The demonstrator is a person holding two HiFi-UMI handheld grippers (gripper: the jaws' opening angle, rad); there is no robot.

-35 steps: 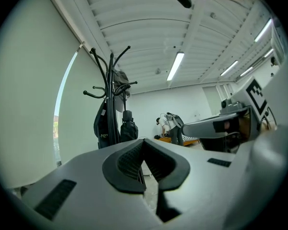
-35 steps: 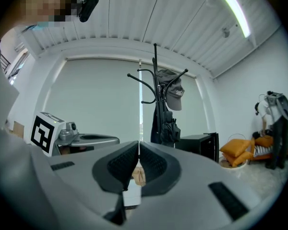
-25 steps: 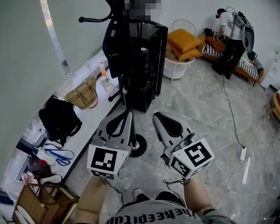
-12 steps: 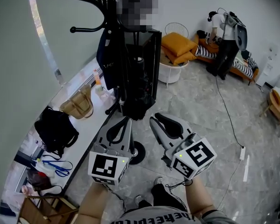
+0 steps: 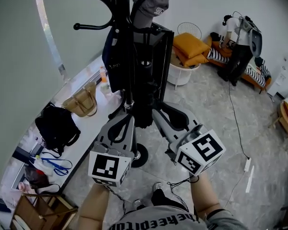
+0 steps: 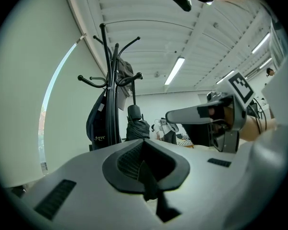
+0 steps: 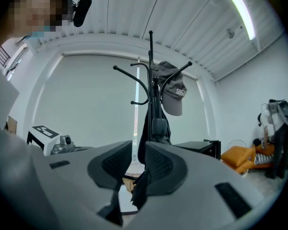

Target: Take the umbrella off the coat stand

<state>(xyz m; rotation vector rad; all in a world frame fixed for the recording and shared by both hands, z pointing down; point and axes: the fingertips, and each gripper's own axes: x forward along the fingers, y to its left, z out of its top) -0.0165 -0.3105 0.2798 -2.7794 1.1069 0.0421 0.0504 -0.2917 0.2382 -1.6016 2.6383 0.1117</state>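
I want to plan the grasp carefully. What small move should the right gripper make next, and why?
Probably ease the right gripper forward toward the umbrella hanging on the coat stand. Its jaws have just been opening and stand apart with nothing between them, while the umbrella hangs ahead, not yet between the pads.

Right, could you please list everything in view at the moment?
coat stand: one, black, ahead
umbrella: one, black, folded, low against the stand
cap: one, grey, on an upper hook
hanging bag: one, navy, on the stand
cabinet: one, black, behind the stand
handbag: one, tan, on the white ledge
floppy bag: one, black, on that ledge
cushions: two, orange, far side
person: one, dark trousers, far corner
left tool: one, grey, shut, empty
right tool: one, grey, jaws just been opening, nothing between them
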